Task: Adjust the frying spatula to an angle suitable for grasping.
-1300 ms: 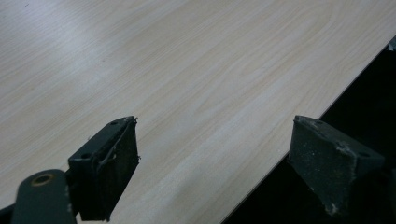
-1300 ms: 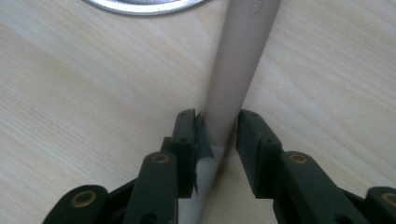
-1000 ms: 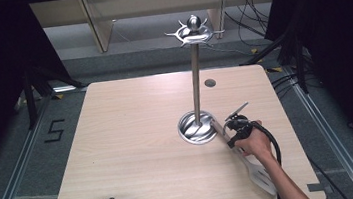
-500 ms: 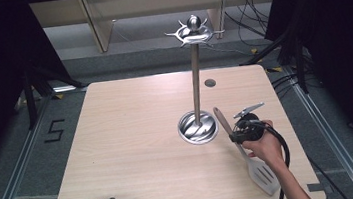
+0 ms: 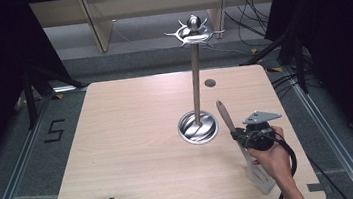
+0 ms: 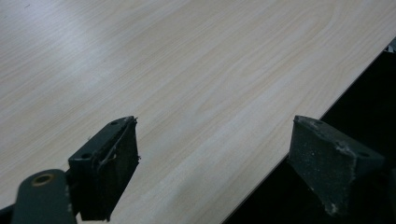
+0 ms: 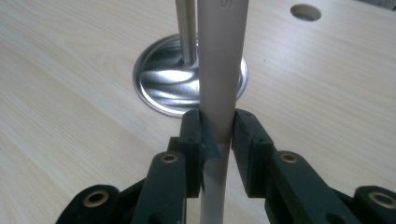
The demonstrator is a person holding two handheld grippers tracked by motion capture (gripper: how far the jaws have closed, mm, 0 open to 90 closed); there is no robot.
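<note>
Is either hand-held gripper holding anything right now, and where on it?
The right hand-held gripper clamps the spatula on its handle, blade end low. The left hand-held gripper is open and holds nothing.

One slotted spatula (image 5: 252,164), one steel utensil stand (image 5: 198,119), two hand-held grippers, one wooden table (image 5: 130,150)

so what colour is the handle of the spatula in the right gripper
Pale beige-grey handle, clearest in the right gripper view, clamped between the right gripper jaws.
</note>
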